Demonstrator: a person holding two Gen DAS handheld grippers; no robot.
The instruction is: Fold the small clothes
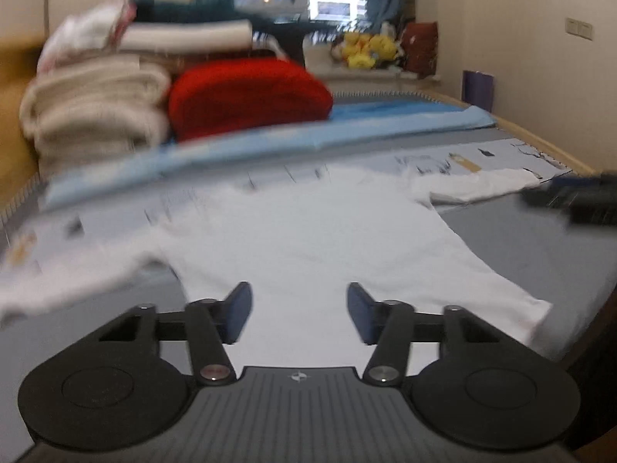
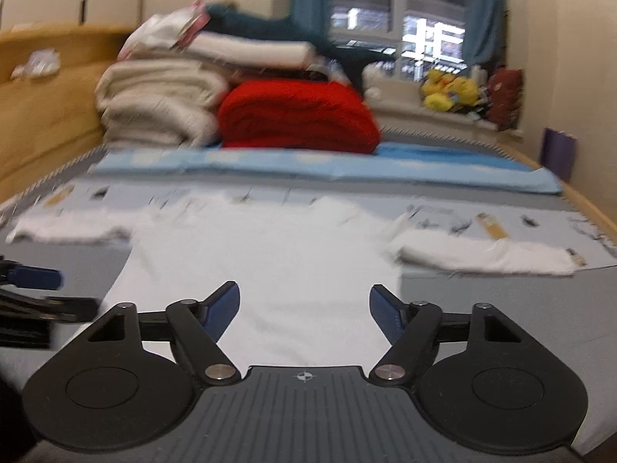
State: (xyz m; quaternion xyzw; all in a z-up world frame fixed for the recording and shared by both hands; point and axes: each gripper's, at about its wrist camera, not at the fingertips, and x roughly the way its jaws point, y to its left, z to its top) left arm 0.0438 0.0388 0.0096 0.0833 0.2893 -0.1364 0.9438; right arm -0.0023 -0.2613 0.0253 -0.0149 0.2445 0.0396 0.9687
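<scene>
A white T-shirt (image 1: 308,239) lies spread flat on the grey bed, hem toward me and both sleeves out to the sides. In the left wrist view my left gripper (image 1: 297,289) hovers over the hem's left part, its jaws apart with nothing between them. My right gripper (image 2: 304,289) is over the shirt (image 2: 262,247) near the hem's right part, open wider and holding nothing. The right sleeve (image 2: 482,256) is folded over on itself. Each gripper shows at the edge of the other's view: the left gripper (image 2: 31,277) and the right gripper (image 1: 570,196). Both views are motion-blurred.
Behind the shirt lie a light blue sheet (image 2: 308,169), a folded red blanket (image 2: 297,115) and a pile of cream blankets (image 2: 158,104) against a wooden headboard (image 2: 42,108). Yellow plush toys (image 2: 451,92) sit on the window ledge. A purple box (image 2: 559,150) stands at the right wall.
</scene>
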